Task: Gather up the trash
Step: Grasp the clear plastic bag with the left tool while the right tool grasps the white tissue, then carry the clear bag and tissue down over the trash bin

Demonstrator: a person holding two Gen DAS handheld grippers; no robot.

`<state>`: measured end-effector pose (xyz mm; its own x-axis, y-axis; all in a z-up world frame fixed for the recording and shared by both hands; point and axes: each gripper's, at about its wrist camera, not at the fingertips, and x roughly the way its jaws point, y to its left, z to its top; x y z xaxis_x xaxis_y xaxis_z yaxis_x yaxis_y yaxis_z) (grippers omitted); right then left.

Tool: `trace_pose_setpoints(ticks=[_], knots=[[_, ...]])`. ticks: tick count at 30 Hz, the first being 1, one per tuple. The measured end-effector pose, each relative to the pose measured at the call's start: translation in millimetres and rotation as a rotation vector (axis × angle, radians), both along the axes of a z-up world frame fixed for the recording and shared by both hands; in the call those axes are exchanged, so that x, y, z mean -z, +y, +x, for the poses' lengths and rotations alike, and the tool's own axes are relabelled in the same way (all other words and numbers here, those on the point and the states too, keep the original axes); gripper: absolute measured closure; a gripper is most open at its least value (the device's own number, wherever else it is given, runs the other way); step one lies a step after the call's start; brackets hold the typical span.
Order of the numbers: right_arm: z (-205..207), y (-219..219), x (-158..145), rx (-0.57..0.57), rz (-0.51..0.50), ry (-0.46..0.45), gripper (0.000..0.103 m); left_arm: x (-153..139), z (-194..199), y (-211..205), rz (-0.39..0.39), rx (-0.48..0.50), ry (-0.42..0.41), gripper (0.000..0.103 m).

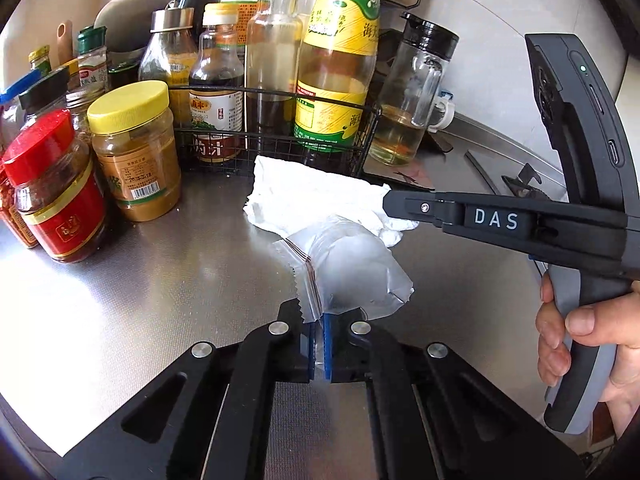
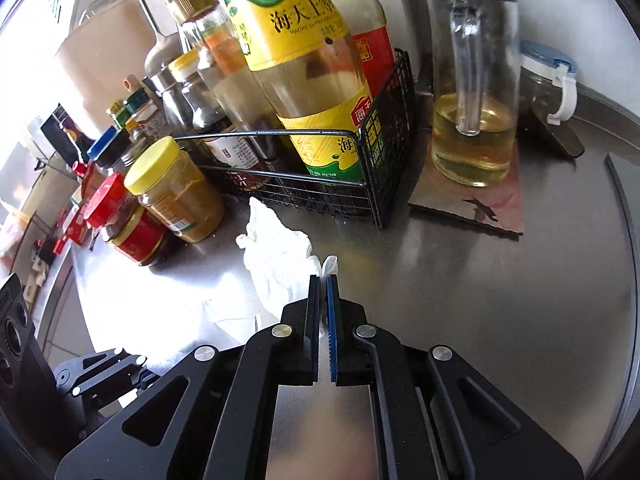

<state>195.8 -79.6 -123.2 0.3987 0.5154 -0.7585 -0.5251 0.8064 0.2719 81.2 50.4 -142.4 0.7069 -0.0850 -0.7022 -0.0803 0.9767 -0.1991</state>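
A crumpled clear plastic wrapper (image 1: 352, 268) with a serrated edge is pinched by its near end between the blue pads of my left gripper (image 1: 320, 316), which is shut on it. Just beyond it is a crumpled white tissue (image 1: 316, 196). My right gripper (image 1: 389, 200) comes in from the right and is shut on the tissue's right end. In the right wrist view the right gripper (image 2: 324, 278) has a fold of the tissue (image 2: 280, 256) clamped between its pads, and the rest spreads out to the left over the steel counter (image 2: 480, 280).
A black wire basket (image 1: 280, 144) full of sauce bottles stands right behind the tissue. A yellow-lidded jar (image 1: 134, 152) and a red-lidded jar (image 1: 56, 188) crowd the left. A glass oil jug (image 2: 474, 120) sits at the back right. A hand (image 1: 580, 340) holds the right gripper's handle.
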Motion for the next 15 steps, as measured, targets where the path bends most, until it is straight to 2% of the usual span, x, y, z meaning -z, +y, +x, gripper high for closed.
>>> trace_pose_setpoints(ticks=[9,15], knots=[[-86,-58,-33,0.091,0.022,-0.058,0.098,-25,-77,-30,0.023,0.025,-0.023,0.102],[-149,-103,-38,0.148,0.030,-0.061,0.098,-36,-130,-49,0.032,0.055,-0.042,0.102]])
